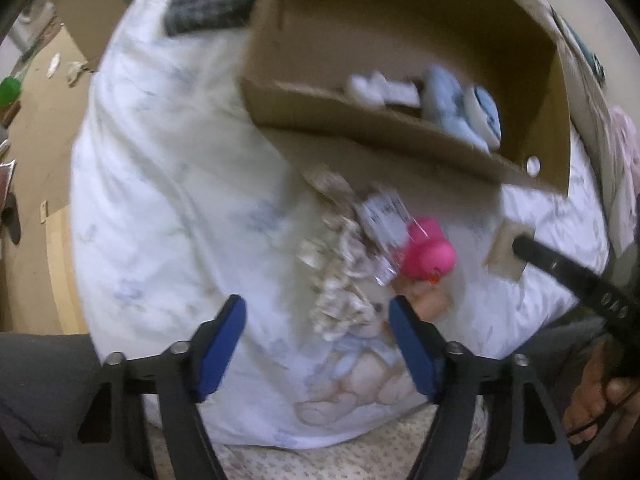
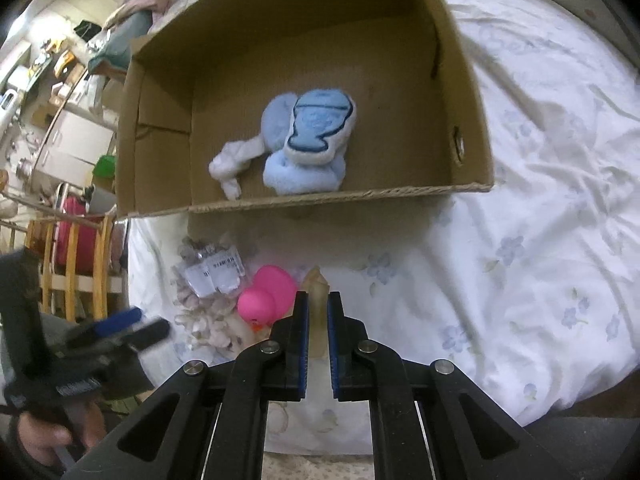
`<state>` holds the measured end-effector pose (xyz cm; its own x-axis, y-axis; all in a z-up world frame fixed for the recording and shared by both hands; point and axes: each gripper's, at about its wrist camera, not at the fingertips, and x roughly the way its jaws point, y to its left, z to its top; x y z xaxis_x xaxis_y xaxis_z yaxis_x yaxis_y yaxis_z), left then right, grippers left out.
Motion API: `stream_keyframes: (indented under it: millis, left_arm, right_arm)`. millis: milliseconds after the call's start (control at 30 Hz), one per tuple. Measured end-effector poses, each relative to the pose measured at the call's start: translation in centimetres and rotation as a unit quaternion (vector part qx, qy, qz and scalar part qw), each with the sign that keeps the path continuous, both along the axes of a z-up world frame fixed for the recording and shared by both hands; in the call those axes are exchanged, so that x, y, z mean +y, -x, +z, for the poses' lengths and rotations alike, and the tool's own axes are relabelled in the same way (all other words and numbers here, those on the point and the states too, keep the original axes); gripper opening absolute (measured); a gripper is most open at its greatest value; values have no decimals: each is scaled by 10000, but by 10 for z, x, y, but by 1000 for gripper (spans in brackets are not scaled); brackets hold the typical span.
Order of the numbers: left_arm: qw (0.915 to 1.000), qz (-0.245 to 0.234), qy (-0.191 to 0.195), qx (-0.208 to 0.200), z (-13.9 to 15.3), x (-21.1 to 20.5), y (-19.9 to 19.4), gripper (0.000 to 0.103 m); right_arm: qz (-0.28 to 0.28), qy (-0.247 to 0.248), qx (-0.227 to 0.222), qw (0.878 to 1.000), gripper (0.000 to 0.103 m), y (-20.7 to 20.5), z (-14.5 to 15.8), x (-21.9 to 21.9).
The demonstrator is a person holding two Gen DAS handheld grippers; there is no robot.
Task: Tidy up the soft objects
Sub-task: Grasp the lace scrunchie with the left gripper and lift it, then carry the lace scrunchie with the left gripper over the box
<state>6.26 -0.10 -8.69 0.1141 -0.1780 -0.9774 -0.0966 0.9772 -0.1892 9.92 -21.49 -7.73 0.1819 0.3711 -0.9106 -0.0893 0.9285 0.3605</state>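
Cardboard made up the open box (image 2: pixel 468 92) that sat on the bed (image 2: pixel 540 200), and inside it lay a pale blue plush toy (image 2: pixel 308 148) with a white plush piece (image 2: pixel 232 164) touching its side. Outside, just in front of the box's near wall, the unsorted things formed a heap: a pink rubber duck (image 2: pixel 266 294), a beige floral fabric bundle (image 1: pixel 340 280) with clear-wrapped labelled packets (image 2: pixel 218 276) on top, and near the bed's edge a teddy bear (image 1: pixel 360 384).

The right gripper (image 2: pixel 317 312) had its jaws clenched on a translucent yellowish soft toy (image 2: pixel 317 300), pinched thin between the pads, beside the duck and short of the box. The left gripper (image 1: pixel 316 320) hung with its jaws released and wide apart over the bundle and the bear, gripping nothing; its view was blurred, so exact contact could not be judged.

The likeliest trouble appeared to be the pinched toy squirming out, since only a narrow, squashy part sat between the pads and the rest stuck out ahead. A carry too low would probably catch the box's near wall and knock the toy free or shove the light box across the sheet. The two grippers were working close together around the same heap, so a collision, or the duck being nudged off the bed's edge, also seemed possible. The slippery packets might slide off the bundle if it were lifted carelessly.
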Motion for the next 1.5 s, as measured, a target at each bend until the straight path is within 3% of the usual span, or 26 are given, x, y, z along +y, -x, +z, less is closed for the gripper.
stream_keyframes:
  millis: [67, 200, 233, 367, 667, 867, 1200, 1500]
  left_arm:
    - [9999, -48, 18, 132, -9, -6, -2, 62]
    - [9992, -74, -20, 386, -30, -13, -10, 40]
    - [9991, -57, 20, 426, -33, -13, -11, 30]
    - [9988, -10, 102, 472, -36, -8, -10, 15]
    - [9984, 281, -360, 335, -24, 25, 2, 13]
    - [9982, 465, -361, -88, 0, 39, 7, 13]
    - [9908, 803, -782, -754, 39, 44, 14, 13]
    - [9827, 1099, -840, -1231, 80, 49, 17, 13]
  right_arm:
    - [-11, -24, -14, 10000, 10, 0, 2, -3]
    - [15, -35, -17, 10000, 10, -3, 8, 1]
    - [27, -40, -27, 10000, 10, -3, 8, 1]
    - [19, -71, -65, 10000, 10, -1, 11, -3]
    - [61, -163, -93, 9998, 10, 2, 18, -7]
    - [156, -98, -166, 9997, 10, 7, 21, -3]
    - [286, 26, -397, 9988, 10, 13, 30, 3]
    - [188, -245, -1071, 9938, 10, 20, 63, -2]
